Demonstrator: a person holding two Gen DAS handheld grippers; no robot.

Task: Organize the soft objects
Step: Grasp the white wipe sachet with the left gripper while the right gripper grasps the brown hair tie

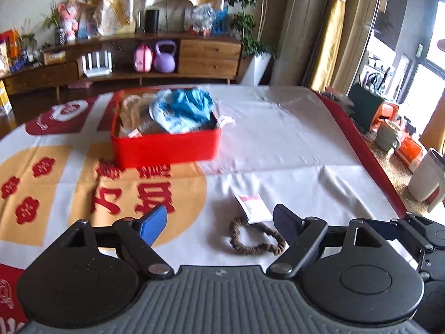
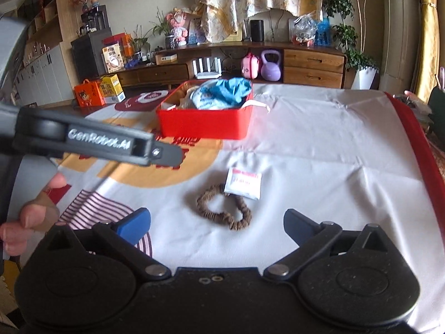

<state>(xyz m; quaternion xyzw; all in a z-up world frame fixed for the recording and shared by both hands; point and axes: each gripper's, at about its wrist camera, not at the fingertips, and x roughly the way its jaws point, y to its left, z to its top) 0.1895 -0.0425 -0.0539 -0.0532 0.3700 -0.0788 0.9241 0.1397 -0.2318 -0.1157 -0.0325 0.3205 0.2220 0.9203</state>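
Two soft things lie loose on the cloth-covered bench (image 1: 278, 144) in the left wrist view: a brown scrunchie (image 1: 257, 238) curled into a loop and a small white packet (image 1: 254, 207) with pink print, the packet touching the scrunchie's far edge. The left gripper (image 1: 222, 224) has its blue-padded fingers (image 1: 153, 224) spread wide with nothing between the pads; the scrunchie sits just ahead of them, nearer the right finger than the left, and the packet lies a little beyond. Farther back on the bench stands a red box (image 1: 167, 147) stuffed with blue and pale fabric (image 1: 183, 108). At the right edge of this view part of the right gripper shows close alongside. In the right wrist view, the right gripper (image 2: 219, 222) also has its fingers (image 2: 133, 224) standing far apart and empty. The scrunchie (image 2: 225, 207) lies ahead and roughly midway between them, not touched by either pad, with the packet (image 2: 243, 182) just past it and slightly right. The red box (image 2: 203, 122) sits well beyond, toward the left. The left gripper's black body crosses the upper left of this view, angled downward toward the bench, and the person's left hand (image 2: 30, 214) wraps around its handle below.
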